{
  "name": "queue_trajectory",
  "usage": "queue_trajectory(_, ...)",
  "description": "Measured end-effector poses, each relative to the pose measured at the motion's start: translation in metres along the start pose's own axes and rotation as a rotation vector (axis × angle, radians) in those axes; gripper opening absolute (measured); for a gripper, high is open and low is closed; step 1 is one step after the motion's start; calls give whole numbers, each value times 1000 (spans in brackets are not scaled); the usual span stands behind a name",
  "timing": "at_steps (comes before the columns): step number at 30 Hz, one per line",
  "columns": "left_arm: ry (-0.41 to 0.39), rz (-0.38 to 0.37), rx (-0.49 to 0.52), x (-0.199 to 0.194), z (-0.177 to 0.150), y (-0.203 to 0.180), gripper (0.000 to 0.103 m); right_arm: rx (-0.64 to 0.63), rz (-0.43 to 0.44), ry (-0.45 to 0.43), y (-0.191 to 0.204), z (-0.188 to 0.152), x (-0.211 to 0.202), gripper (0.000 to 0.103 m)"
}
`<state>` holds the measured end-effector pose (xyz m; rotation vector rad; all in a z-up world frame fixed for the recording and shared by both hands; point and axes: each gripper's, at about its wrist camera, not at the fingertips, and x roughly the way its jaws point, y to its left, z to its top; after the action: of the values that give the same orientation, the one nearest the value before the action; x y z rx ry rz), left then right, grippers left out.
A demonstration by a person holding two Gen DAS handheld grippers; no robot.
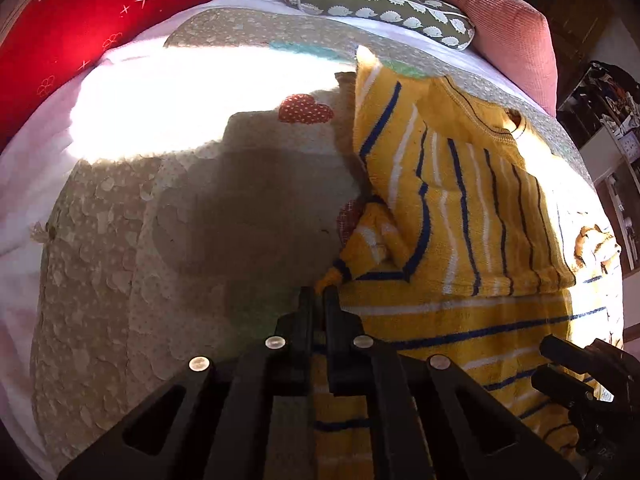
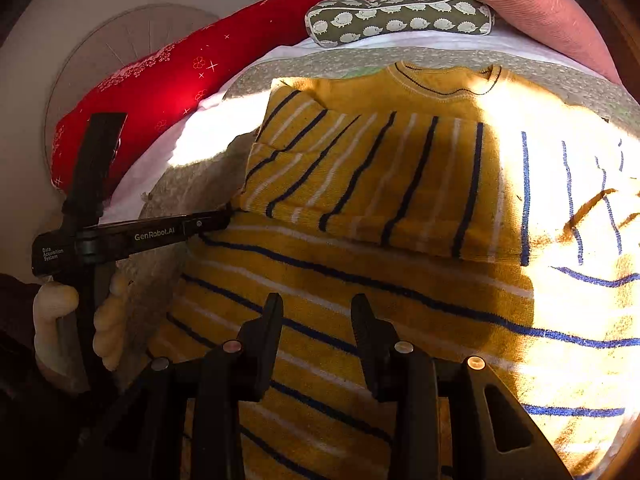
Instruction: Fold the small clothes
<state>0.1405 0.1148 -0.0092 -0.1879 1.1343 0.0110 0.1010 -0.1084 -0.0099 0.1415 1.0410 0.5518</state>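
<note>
The yellow striped sweater [image 2: 400, 208] lies flat on a dotted patchwork quilt [image 1: 248, 216], neckline toward the far pillows, with 1 sleeve folded across the chest so its stripes run crosswise to those of the body. The left gripper [image 1: 319, 292] has its jaws pinched together on a small bit of the sweater's left edge, where the fabric bunches into a yellow point between the fingertips; in the right wrist view the same gripper reaches in from the left to that edge, held by a hand [image 2: 60, 320] in a pale glove. The right gripper [image 2: 318, 304] hangs over the lower body of the sweater with its jaws partly apart — nothing sits between them and the pads press on no cloth.

To the left of the garment the quilt is bare and wide, half in hard sunlight, half in shadow, with a red heart patch [image 1: 306, 109] near the sweater's folded shoulder. Along the far edge of the bed lie 3 cushions: a red pillow [image 1: 68, 28], a hedgehog-print bolster [image 1: 372, 4] and a pink ribbed pillow [image 1: 508, 24] — the sweater's neckline stops short of them. The sweater's right side runs into glare toward the right edge.
</note>
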Motion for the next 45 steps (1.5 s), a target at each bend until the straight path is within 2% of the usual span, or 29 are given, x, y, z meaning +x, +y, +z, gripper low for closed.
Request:
queue_trajectory(1,-1,-12,-32,-1,2,7,5,4,5,-1,-2,3,0,38)
queue_trajectory(2,-4,42,-59,-2,2,13,0,16,21,-4,-3,6,0,38)
queue_trajectory(3,-24,115,-63,-3,1,17,0,37,55,-4,-4,10,2,38)
queue_trajectory(4,-39,151,-67,-4,0,22,0,65,103,1,-5,15,6,39)
queue_trajectory(5,-38,155,-86,-4,-1,29,0,100,155,4,-5,19,12,40)
queue_trajectory(7,-28,59,-156,-10,-8,49,0,176,245,15,-4,29,28,47)
queue_trajectory(8,-35,2,-180,-16,-13,58,0,216,283,21,-3,34,38,47)
queue_trajectory(10,-65,-32,-202,-30,-21,66,0,276,322,8,1,42,54,47)
queue_trajectory(13,-119,-63,-215,-54,-38,74,2,335,276,-6,6,58,78,47)
queue_trajectory(17,-159,-87,-229,-70,-57,84,16,279,207,-72,28,76,92,47)
queue_trajectory(20,-167,-81,-238,-71,-65,95,19,175,161,-138,56,88,86,47)
queue_trajectory(24,-154,-68,-284,-64,-71,113,20,139,216,-85,75,99,102,49)
queue_trajectory(27,-152,-72,-318,-63,-74,124,26,206,278,-5,73,102,128,59)
queue_trajectory(29,-155,-67,-332,-64,-73,128,30,265,310,-8,65,97,134,59)
queue_trajectory(33,-163,-66,-331,-70,-69,129,34,322,364,-12,54,89,118,59)
queue_trajectory(37,-178,-82,-281,-79,-57,109,38,242,366,-24,51,65,69,59)
queue_trajectory(41,-184,-86,-176,-82,-36,67,42,133,284,-72,31,44,14,59)
queue_trajectory(45,-195,-97,-55,-67,-4,9,55,188,172,-154,-15,55,-10,59)
